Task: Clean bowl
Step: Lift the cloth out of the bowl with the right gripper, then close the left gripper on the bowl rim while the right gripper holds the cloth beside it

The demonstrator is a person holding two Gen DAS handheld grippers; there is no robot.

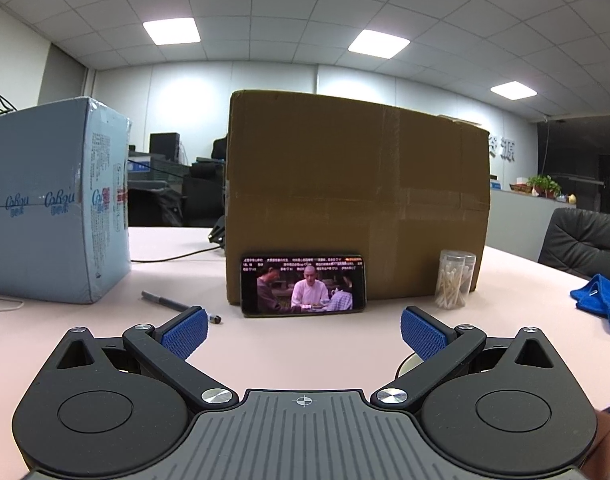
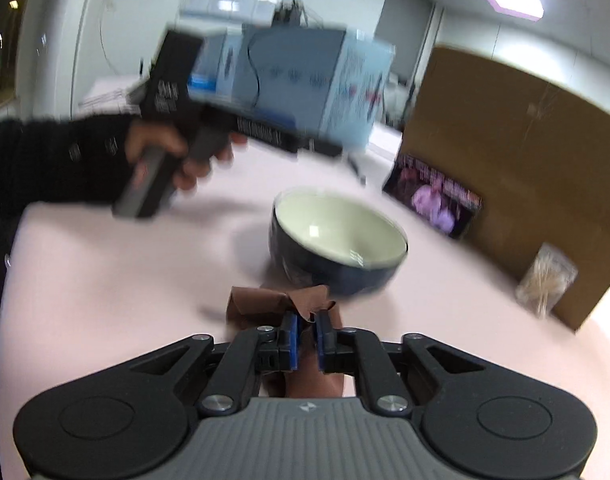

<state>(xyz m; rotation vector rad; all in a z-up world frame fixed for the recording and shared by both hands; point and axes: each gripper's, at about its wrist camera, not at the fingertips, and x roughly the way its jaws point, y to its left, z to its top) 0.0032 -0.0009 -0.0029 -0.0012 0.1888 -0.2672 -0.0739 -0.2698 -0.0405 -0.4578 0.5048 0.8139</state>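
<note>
table (image 1: 305,344): pale pink top, everything here sits on it

cardboard box (image 1: 353,200): the big brown one, standing upright on the table. Using this as the landmark for everything else.

blue carton (image 1: 53,204): light blue, shrink-wrapped, printed text on its side. Off to the left of the cardboard box with a gap between them, and a thin cable runs across the table in that gap.

left gripper (image 1: 303,330): fingers spread wide apart with nothing between the blue pads, pointing straight at the cardboard box front. In the right wrist view you can see the person's hand (image 2: 173,156) in a dark sleeve wrapped round its handle, up above the table (blurry).

right gripper (image 2: 307,336): fingers pinched nearly together on a brown cloth (image 2: 277,304), which bunches up just past the fingertips.

bowl (image 2: 337,240): dark outside, cream inside, upright on the table out in front of the cardboard box. Just beyond the brown cloth; can't tell if they touch, the shot's smeared.

blue towel (image 1: 601,304): crumpled, well off to the right of the cardboard box, near the table edge.

phone (image 1: 303,285): propped on its long side, leaning against the cardboard box front, video playing.

cotton swab jar (image 1: 453,280): clear plastic, upright, just beside the box's right front corner.

pen (image 1: 181,306): dark, lying flat in front of the box's left corner.
</note>
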